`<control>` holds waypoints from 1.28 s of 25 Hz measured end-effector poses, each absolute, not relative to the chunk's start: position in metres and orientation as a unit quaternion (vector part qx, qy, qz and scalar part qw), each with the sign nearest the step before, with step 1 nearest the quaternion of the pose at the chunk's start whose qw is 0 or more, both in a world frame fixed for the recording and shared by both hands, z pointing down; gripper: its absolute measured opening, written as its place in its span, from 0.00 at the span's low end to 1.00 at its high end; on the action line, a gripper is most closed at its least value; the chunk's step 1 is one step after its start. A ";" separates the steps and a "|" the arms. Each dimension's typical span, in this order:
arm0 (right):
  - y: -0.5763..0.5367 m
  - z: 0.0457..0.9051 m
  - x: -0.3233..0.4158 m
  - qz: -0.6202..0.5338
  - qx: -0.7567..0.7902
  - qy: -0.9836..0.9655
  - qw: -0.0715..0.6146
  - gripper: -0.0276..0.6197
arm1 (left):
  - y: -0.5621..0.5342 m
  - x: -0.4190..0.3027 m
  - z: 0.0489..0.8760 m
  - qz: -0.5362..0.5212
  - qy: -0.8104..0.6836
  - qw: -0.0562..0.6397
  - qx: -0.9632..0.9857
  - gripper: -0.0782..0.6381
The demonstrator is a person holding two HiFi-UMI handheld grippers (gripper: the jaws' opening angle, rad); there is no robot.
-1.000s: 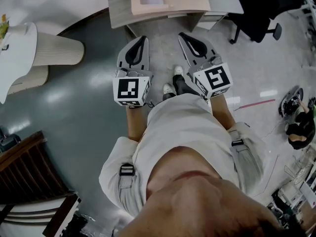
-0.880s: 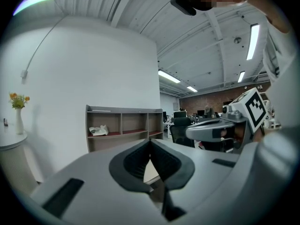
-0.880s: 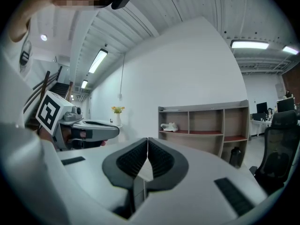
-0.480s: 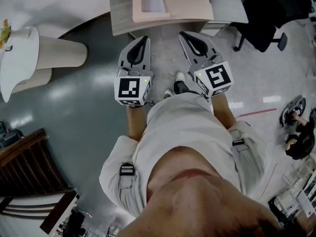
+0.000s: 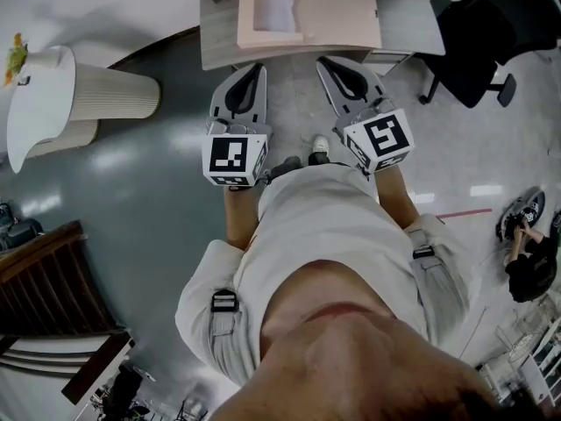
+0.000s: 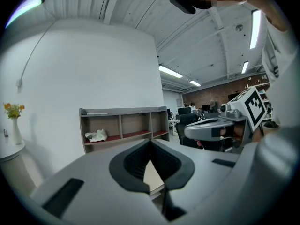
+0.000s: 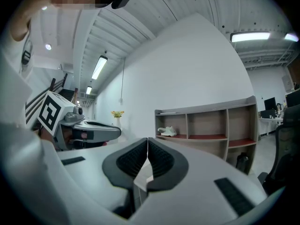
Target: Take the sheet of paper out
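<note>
A beige folder lies on a grey desk at the top of the head view. A white sheet of paper shows in its open left part. My left gripper and right gripper are held side by side at waist height, their tips just short of the desk's near edge. Both are shut with nothing between the jaws. In the left gripper view the left gripper points level into the room, and the right gripper does the same in its own view.
A white round table on a ribbed base stands at the left, with a black office chair at the right. An open shelf unit lines the white wall. A vase of flowers stands on the white table. Another person is at the right edge.
The desk and folder have slid down the head view, closer to the gripper tips, as the person steps forward. Both grippers stay shut and level.
</note>
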State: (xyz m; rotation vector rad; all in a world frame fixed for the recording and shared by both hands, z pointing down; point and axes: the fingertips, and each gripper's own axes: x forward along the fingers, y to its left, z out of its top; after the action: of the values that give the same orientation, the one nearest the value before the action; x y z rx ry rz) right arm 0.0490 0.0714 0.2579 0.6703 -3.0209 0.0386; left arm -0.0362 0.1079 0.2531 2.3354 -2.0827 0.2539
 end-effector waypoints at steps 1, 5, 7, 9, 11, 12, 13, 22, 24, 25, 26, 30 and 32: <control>0.070 0.258 0.050 0.013 0.214 -0.976 0.024 0.08 | 0.106 -0.035 0.253 0.081 -0.665 0.002 0.743 0.13; 0.065 0.259 0.054 0.018 0.207 -0.978 0.022 0.08 | 0.101 -0.030 0.256 0.084 -0.667 0.009 0.740 0.13; 0.062 0.260 0.056 0.021 0.207 -0.978 0.021 0.08 | 0.098 -0.028 0.257 0.087 -0.667 0.011 0.740 0.13; 0.057 0.261 0.057 0.025 0.208 -0.978 0.021 0.08 | 0.094 -0.027 0.258 0.090 -0.667 0.010 0.739 0.13; 0.053 0.262 0.058 0.028 0.208 -0.977 0.020 0.08 | 0.090 -0.026 0.258 0.093 -0.666 0.010 0.740 0.13; 0.051 0.263 0.058 0.030 0.208 -0.977 0.020 0.08 | 0.088 -0.026 0.259 0.093 -0.666 0.011 0.740 0.13; 0.049 0.263 0.058 0.032 0.209 -0.977 0.020 0.08 | 0.085 -0.027 0.260 0.094 -0.665 0.012 0.741 0.13; 0.030 0.261 0.041 0.024 0.229 -0.973 0.023 0.08 | 0.061 -0.045 0.259 0.081 -0.651 0.007 0.754 0.13; 0.023 0.258 0.037 0.019 0.235 -0.971 0.024 0.08 | 0.054 -0.049 0.256 0.076 -0.647 0.005 0.759 0.13; 0.019 0.256 0.035 0.017 0.238 -0.971 0.024 0.08 | 0.050 -0.052 0.255 0.073 -0.645 0.005 0.761 0.13; 0.016 0.255 0.031 0.014 0.241 -0.970 0.025 0.08 | 0.046 -0.056 0.255 0.071 -0.644 0.005 0.762 0.13; 0.005 0.256 0.015 0.012 0.250 -0.968 0.029 0.08 | 0.034 -0.073 0.257 0.065 -0.638 0.008 0.768 0.13; 0.000 0.259 0.005 0.011 0.253 -0.967 0.034 0.08 | 0.028 -0.082 0.259 0.061 -0.634 0.008 0.771 0.13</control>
State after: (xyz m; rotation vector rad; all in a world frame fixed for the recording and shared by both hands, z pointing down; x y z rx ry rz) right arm 0.0055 0.0000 0.2585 0.7789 -2.9734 0.0335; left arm -0.0819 0.0279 0.2588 2.4081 -1.9822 0.1917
